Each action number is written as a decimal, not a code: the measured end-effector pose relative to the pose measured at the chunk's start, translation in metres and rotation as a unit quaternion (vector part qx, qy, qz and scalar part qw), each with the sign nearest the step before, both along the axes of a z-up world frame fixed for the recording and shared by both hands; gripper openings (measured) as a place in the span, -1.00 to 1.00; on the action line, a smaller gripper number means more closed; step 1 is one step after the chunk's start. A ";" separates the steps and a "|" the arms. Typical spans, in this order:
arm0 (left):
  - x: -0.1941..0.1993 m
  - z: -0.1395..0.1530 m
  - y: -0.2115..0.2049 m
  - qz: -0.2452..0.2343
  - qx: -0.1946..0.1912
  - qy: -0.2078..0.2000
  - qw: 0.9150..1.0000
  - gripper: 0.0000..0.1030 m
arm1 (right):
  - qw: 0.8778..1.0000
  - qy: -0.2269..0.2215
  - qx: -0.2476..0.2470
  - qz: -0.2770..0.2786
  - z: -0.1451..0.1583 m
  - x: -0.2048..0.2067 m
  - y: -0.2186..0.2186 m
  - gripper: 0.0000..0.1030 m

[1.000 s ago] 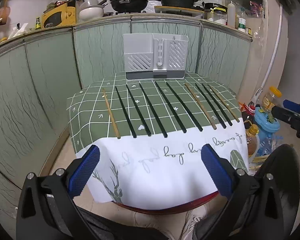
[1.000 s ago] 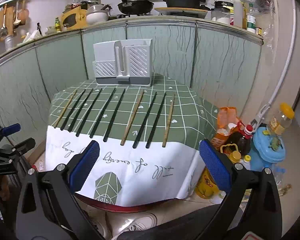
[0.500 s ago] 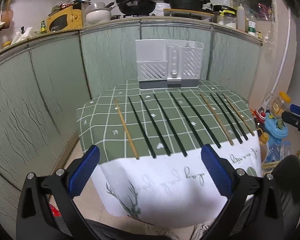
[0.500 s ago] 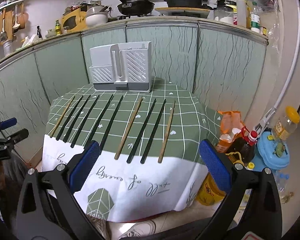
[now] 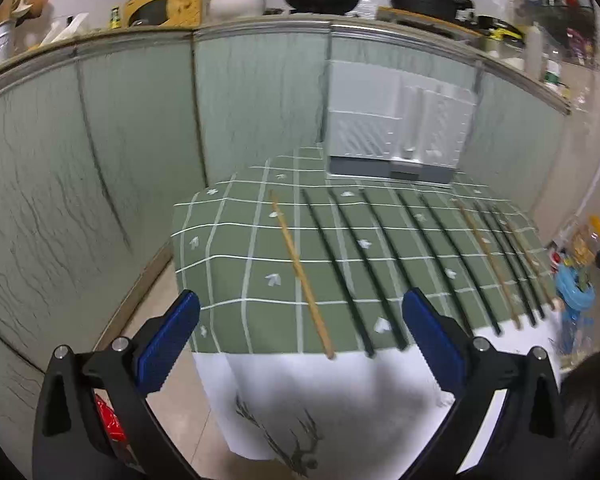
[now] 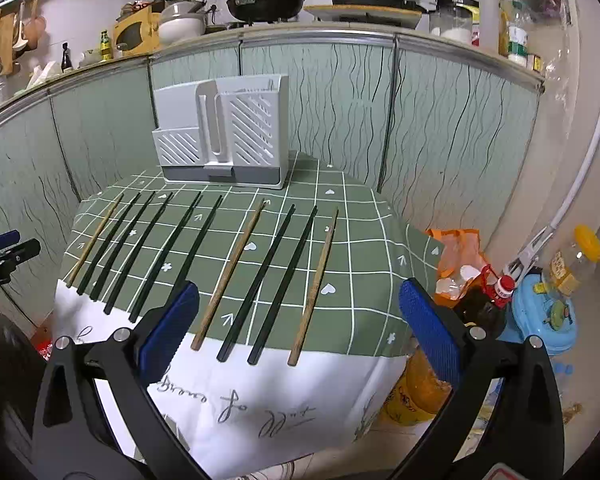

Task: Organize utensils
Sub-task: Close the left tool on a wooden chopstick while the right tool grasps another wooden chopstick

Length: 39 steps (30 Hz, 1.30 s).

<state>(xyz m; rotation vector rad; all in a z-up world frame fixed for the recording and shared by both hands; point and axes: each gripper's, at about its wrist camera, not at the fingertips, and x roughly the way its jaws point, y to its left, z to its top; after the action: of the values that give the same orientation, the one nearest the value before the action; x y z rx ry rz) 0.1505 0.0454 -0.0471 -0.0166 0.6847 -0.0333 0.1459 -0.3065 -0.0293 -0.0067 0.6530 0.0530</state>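
green tablecloth (image 6: pixel 356 280), frying pan (image 6: pixel 266 2), orange bag (image 6: pixel 458 256)

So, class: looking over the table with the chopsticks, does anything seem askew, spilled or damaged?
Nothing stands out. The chopsticks lie in a neat, roughly parallel row on the green checked tablecloth, none crossed or broken, and the white utensil holder stands upright behind them. Both grippers are open and empty.

Black tongs (image 5: pixel 300 334) — blue ribbed pads (image 5: pixel 168 336)
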 end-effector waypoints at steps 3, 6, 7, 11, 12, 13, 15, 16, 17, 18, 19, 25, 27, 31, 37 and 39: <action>0.013 -0.013 0.000 0.008 0.013 0.011 1.000 0.86 | 1.000 0.012 -0.003 -0.004 -0.014 0.014 -0.001 0.86; 0.023 -0.026 0.001 0.011 0.016 0.020 1.000 0.60 | 1.000 0.020 0.003 -0.012 -0.028 0.025 -0.005 0.86; 0.026 -0.032 -0.001 0.011 0.020 0.023 0.999 0.59 | 1.000 0.022 0.003 -0.016 -0.032 0.028 -0.006 0.86; 0.028 -0.043 -0.005 0.008 0.028 0.022 0.999 0.47 | 0.999 0.028 -0.002 -0.038 -0.047 0.041 -0.010 0.80; 0.029 -0.045 -0.007 0.006 0.031 0.021 0.999 0.41 | 0.999 0.032 -0.002 -0.041 -0.051 0.044 -0.010 0.77; 0.029 -0.048 -0.008 0.006 0.033 0.022 0.999 0.31 | 0.999 0.037 0.001 -0.040 -0.055 0.047 -0.010 0.68; 0.031 -0.053 -0.011 0.003 0.031 0.026 0.999 0.06 | 0.998 0.040 0.004 -0.037 -0.061 0.050 -0.010 0.57; 0.032 -0.055 -0.012 0.002 0.033 0.029 0.999 -0.04 | 0.998 0.043 -0.002 -0.035 -0.064 0.051 -0.008 0.52; 0.032 -0.058 -0.014 0.004 0.039 0.031 0.999 -0.06 | 0.998 0.043 -0.009 -0.034 -0.066 0.052 -0.006 0.45; 0.033 -0.060 -0.016 0.002 0.040 0.033 0.999 -0.07 | 0.998 0.044 -0.014 -0.033 -0.070 0.053 -0.004 0.41; 0.034 -0.062 -0.017 -0.001 0.040 0.035 0.999 -0.08 | 0.998 0.047 -0.014 -0.029 -0.073 0.054 -0.003 0.38; 0.037 -0.064 -0.028 -0.008 0.060 0.024 0.998 -0.30 | 0.997 0.049 -0.041 -0.045 -0.087 0.055 0.003 0.04; 0.037 -0.064 -0.029 -0.007 0.057 0.024 0.998 -0.34 | 0.997 0.044 -0.027 -0.053 -0.086 0.053 -0.003 -0.05; 0.039 -0.065 -0.033 -0.009 0.060 0.024 0.998 -0.45 | 0.997 0.060 -0.019 -0.045 -0.094 0.056 -0.006 -0.35; 0.037 -0.068 -0.044 -0.021 0.079 0.015 0.997 -0.81 | 0.997 0.054 -0.030 -0.045 -0.096 0.050 0.003 -0.56; 0.037 -0.068 -0.048 -0.024 0.088 0.011 0.996 -0.85 | 0.997 0.054 -0.032 -0.048 -0.096 0.048 0.005 -0.63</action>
<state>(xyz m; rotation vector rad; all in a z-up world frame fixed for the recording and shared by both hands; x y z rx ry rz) 0.1871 -0.0024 -0.1155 0.1702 0.7076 -0.0194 0.1943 -0.3015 -0.1248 -0.0340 0.7628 -0.0608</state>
